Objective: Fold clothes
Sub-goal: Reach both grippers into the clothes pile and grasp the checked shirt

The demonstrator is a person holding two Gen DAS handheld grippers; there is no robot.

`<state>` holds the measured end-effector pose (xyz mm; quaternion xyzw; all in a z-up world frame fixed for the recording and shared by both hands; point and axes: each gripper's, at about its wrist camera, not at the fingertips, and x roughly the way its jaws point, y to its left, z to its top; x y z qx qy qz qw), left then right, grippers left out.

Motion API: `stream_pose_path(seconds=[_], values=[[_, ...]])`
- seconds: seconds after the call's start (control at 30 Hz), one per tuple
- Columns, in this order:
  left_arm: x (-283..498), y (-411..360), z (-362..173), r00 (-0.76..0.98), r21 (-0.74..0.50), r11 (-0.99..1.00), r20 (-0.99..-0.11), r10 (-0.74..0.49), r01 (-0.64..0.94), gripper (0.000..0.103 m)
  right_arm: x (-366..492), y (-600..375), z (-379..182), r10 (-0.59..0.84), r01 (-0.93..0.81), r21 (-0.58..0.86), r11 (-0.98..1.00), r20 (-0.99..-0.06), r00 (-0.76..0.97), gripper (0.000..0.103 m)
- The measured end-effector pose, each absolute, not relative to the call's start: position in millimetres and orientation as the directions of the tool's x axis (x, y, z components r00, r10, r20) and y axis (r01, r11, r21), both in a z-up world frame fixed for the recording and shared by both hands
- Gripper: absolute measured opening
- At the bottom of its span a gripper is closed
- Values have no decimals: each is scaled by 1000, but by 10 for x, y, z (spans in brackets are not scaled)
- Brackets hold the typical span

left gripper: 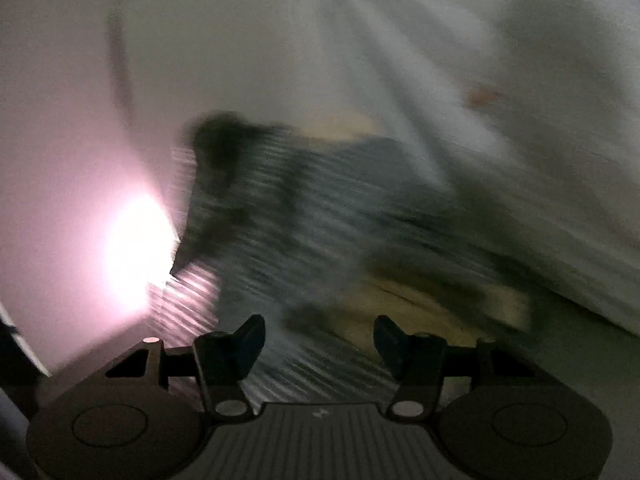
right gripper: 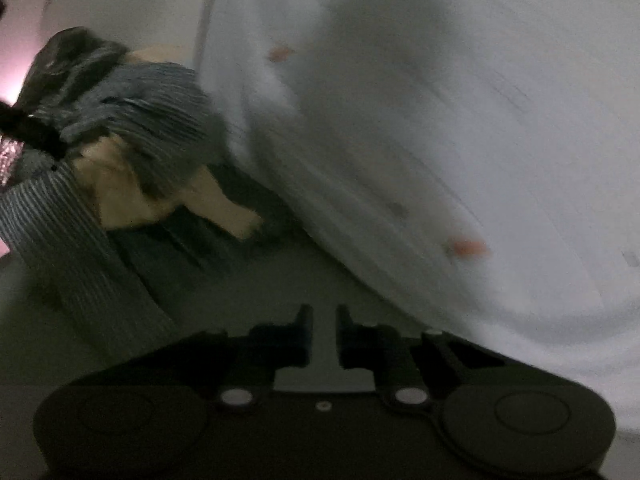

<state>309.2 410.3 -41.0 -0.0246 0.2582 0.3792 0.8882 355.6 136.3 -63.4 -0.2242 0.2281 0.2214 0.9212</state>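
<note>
Both wrist views are dim and motion-blurred, so detail is limited. A heap of clothes lies bunched, not flat: a grey ribbed garment (right gripper: 160, 120) draped over a tan garment (right gripper: 132, 196), with a dark piece (right gripper: 72, 60) on top at the far end. In the right wrist view the heap sits at the left side of a pale surface, pressed against the edge of a large white cloth with small orange marks (right gripper: 460, 140) that rises like bedding beside it; whether that cloth counts among the clothes to fold, I cannot tell. Judgement: the heap reads as a stock of unfolded items gathered in one place within reach of both tools; no neat fold is visible in it. Left gripper (left gripper: 319, 338): jaws spread wide, nothing between them, pointed at the ribbed fabric (left gripper: 320, 208) just ahead; contact cannot be confirmed through the blur. A bright pink glare (left gripper: 136, 248) washes out the left of that view. Right gripper (right gripper: 324, 334): jaws drawn near together with a narrow gap, only pale surface showing through it, no cloth pinched, hanging apart from the heap.
</note>
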Motion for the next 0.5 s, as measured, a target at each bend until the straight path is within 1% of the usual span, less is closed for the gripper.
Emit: stream_pose_path(seconds=[0.03, 0.07, 0.17, 0.23, 0.27, 0.33, 0.37, 0.43, 0.5], values=[[3093, 4298, -409, 568, 155, 696, -468, 677, -702, 74, 3614, 1538, -640, 325, -530, -322, 785, -514, 794, 12], [3085, 4460, -411, 570, 153, 691, -457, 683, -706, 78, 3672, 1714, -646, 344, -548, -333, 767, -509, 789, 12], [3128, 4722, -456, 587, 195, 704, -429, 687, -682, 82, 3845, 2240, -663, 400, -601, -364, 711, -494, 772, 15], [3174, 4850, -492, 599, 232, 716, -415, 685, -659, 83, 3961, 2591, -674, 437, -634, -385, 671, -486, 757, 22], [3199, 4849, -510, 609, 244, 728, -416, 675, -641, 85, 4018, 2766, -680, 455, -649, -395, 650, -481, 749, 23], [3269, 4856, -550, 629, 267, 749, -416, 657, -606, 89, 4134, 3117, -691, 490, -677, -416, 607, -474, 732, 28], [3318, 4873, -573, 631, 277, 750, -413, 657, -600, 89, 4177, 3201, -717, 499, -686, -425, 591, -475, 725, 30], [3426, 4915, -621, 618, 297, 736, -405, 674, -608, 89, 4257, 3338, -776, 515, -702, -442, 558, -479, 711, 41], [3522, 4991, -657, 614, 300, 732, -404, 678, -611, 89, 4337, 3475, -834, 529, -717, -459, 525, -484, 697, 43]])
